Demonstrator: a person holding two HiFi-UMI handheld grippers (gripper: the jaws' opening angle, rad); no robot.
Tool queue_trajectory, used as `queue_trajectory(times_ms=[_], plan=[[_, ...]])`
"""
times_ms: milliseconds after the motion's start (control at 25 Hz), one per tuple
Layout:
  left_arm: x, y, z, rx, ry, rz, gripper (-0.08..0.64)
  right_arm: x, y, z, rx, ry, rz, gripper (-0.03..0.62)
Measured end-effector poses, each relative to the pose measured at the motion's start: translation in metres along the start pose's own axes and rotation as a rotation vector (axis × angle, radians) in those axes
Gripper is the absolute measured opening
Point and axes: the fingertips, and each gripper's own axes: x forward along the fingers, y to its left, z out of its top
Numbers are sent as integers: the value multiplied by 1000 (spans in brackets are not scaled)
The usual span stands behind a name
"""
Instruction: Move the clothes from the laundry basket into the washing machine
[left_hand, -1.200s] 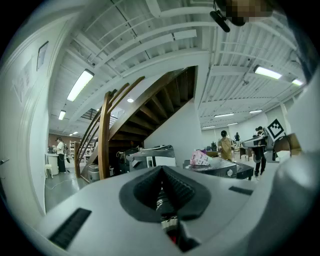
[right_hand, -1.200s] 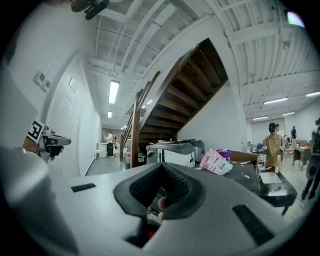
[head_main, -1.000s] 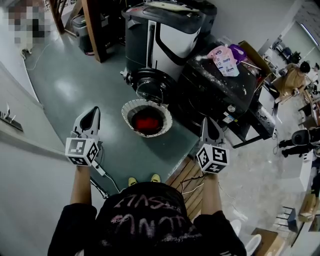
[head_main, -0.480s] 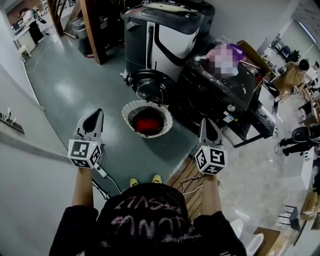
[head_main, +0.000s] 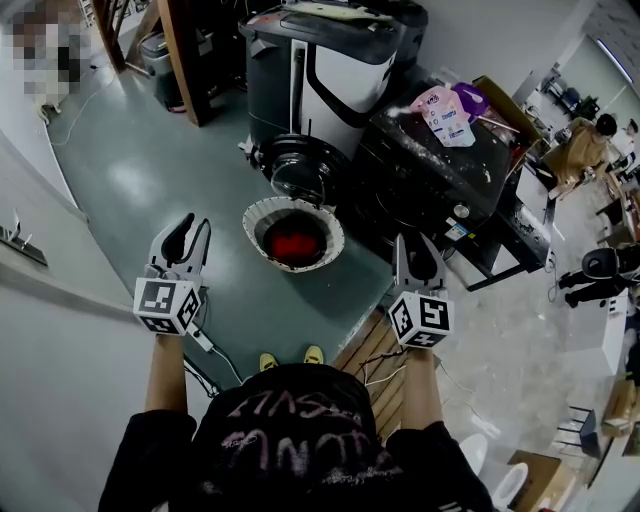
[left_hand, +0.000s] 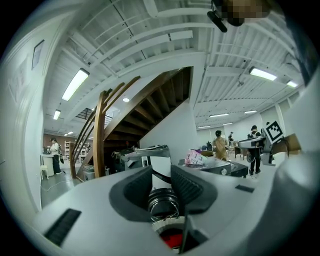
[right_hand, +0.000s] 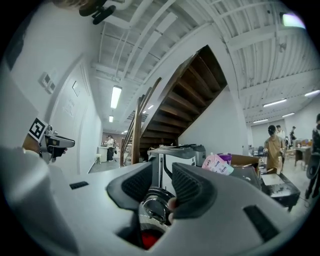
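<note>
Down on the floor (head_main: 150, 170), red clothes (head_main: 293, 243) heaped in the white laundry basket (head_main: 252, 222), just before the open round door (head_main: 300, 165) of the washing machine (head_main: 330, 70); left tongs (head_main: 196, 222) and right tongs (head_main: 413, 243) flanking the basket, apart from it; both just eased apart, released, gripping nothing.

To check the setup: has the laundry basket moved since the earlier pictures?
No. The laundry basket still sits on the floor just below the round washing machine door, as before.
</note>
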Motion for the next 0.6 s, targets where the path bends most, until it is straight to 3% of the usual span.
queue_trajectory(times_ms=[160, 320, 600], plan=[[0, 1, -2, -10, 6, -1, 214, 0, 6, -3, 3, 0, 43, 205], [-2, 0, -4, -22, 4, -9, 253, -3, 5, -3, 10, -8, 43, 297], [-4, 4, -4, -27, 7, 10, 301, -7, -3, -4, 34, -7, 3, 342]])
